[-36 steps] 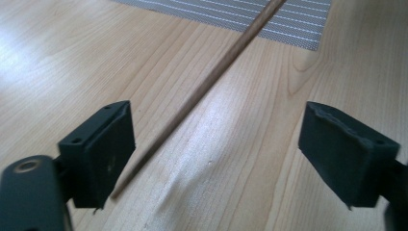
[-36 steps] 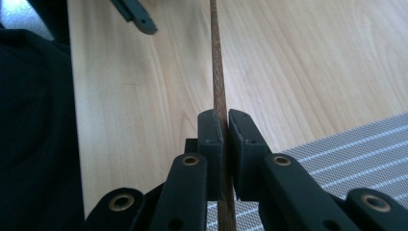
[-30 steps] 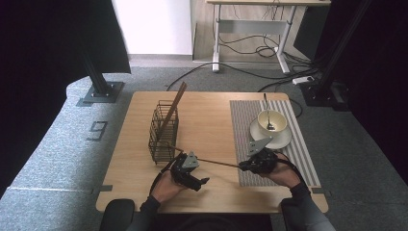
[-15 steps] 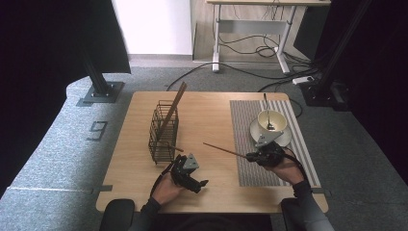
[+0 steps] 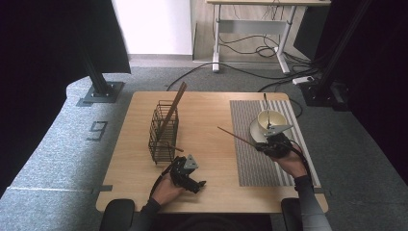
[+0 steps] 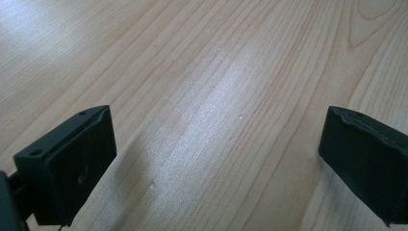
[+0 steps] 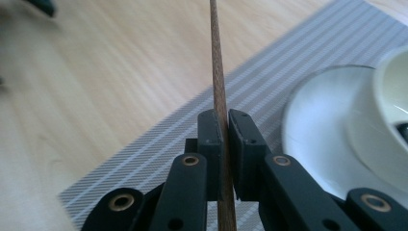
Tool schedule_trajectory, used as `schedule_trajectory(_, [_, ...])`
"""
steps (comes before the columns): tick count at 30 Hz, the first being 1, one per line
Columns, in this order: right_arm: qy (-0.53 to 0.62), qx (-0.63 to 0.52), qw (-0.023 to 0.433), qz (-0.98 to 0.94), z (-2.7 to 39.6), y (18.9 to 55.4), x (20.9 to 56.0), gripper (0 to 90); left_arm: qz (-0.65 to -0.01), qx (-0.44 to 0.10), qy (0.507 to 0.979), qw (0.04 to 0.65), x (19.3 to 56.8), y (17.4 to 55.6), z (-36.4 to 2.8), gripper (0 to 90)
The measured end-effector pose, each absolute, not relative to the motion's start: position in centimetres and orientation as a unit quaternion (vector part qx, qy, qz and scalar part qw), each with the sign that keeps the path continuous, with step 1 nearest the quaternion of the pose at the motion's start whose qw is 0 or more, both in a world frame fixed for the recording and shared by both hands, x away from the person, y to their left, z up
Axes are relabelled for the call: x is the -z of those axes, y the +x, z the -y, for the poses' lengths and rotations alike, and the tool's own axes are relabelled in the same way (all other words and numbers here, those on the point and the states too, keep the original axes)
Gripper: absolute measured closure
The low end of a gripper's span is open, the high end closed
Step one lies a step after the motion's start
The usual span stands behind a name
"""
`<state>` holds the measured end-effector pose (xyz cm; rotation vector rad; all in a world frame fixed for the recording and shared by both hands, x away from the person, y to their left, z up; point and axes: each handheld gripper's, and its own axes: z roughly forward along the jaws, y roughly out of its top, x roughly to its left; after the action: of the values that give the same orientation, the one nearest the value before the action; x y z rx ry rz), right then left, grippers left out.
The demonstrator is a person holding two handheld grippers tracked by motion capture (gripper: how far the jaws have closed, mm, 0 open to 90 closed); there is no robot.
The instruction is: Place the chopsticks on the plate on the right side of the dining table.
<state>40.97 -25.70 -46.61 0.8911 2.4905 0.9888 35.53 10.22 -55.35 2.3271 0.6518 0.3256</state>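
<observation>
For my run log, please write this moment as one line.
right gripper: shut on chopstick | over striped placemat | left gripper: open above table

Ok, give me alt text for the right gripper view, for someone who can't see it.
The right gripper has its two black jaws shut on a thin brown wooden stick that runs straight up the picture. Below it lie a grey striped placemat and the wooden table, with a white plate carrying a white bowl at the right edge.
</observation>
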Motion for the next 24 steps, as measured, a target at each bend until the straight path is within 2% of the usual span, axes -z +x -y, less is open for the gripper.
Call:
schedule_trajectory(6, [0.344, -0.332, 0.178, -0.860, 27.1, 41.7, 47.0, 83.7, -0.254, -0.122, 0.898, 0.338, 55.6, 35.7, -10.3, 0.0])
schedule_trajectory(24, [0.413, -0.305, 0.193, -0.836, 30.9, 43.2, 49.0, 83.6, -0.260, -0.106, 0.898, 0.340, 55.8, 36.0, -10.5, 0.0])
